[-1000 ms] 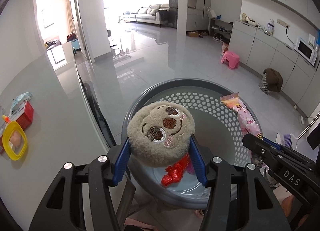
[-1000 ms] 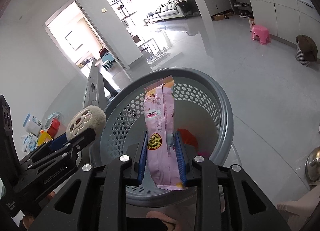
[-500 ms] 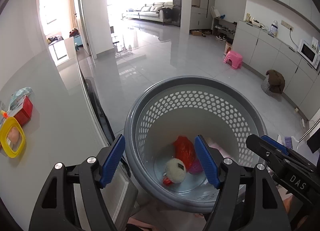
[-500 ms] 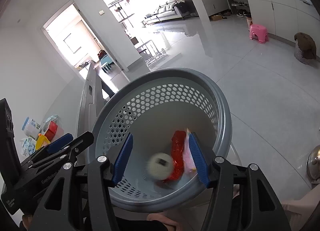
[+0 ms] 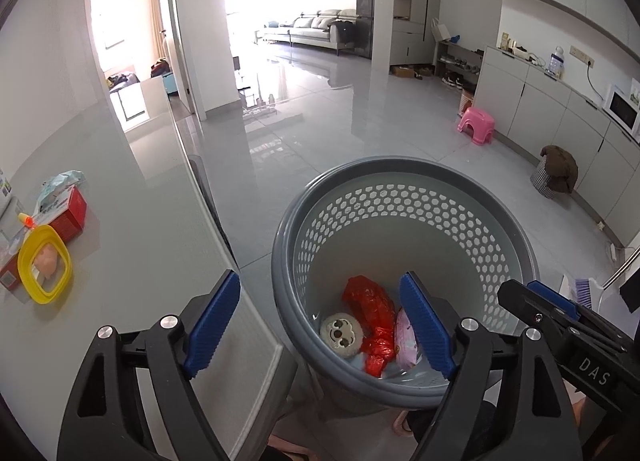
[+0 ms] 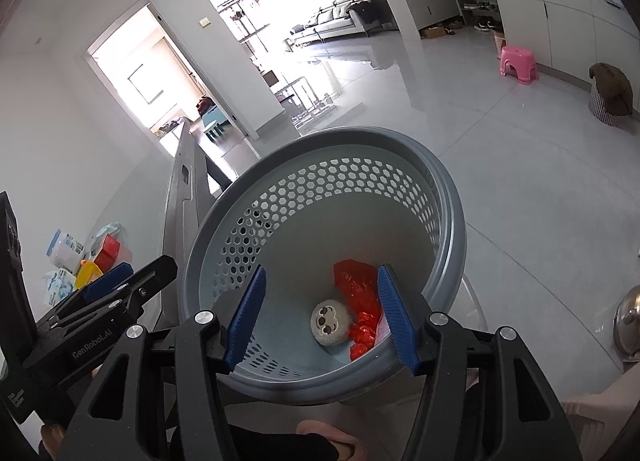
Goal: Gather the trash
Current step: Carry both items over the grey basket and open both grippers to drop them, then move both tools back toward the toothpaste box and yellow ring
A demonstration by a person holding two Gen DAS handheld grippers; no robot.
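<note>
Left wrist view: the left gripper (image 5: 320, 325) hangs above the near rim of the grey perforated basket (image 5: 400, 177), its jaws spread wide and opening further, with nothing between the blue pads (image 5: 212, 317). Through the gap, at the basket's bottom, lie the round plush toy (image 5: 341, 335) face up, a crumpled red bag (image 5: 370, 309) touching its right side, and a pink snack wrapper (image 5: 406, 341) pressed against the bag, partly hidden behind the gripper's right finger. The other tool's black body marked DAS enters at the lower right, over the basket's right rim. To the left, the grey bench (image 5: 132, 197) carries a yellow ring-shaped container (image 5: 44, 265), a red box (image 5: 72, 209) and a pale blue packet (image 5: 60, 181), all well apart from the basket. Beyond, a pink stool (image 5: 477, 125) stands on the glossy floor near the white cabinets.

In the right wrist view, the right gripper (image 6: 320, 313) is held over the same basket (image 6: 440, 181), its jaws parted about halfway and empty. Between its fingers the plush toy (image 6: 330, 323) and red bag (image 6: 358, 301) show on the basket floor; only a sliver of pink wrapper peeks out beside the right finger. The left gripper (image 6: 132, 279) reaches in from the lower left, near the basket's rim.
</note>
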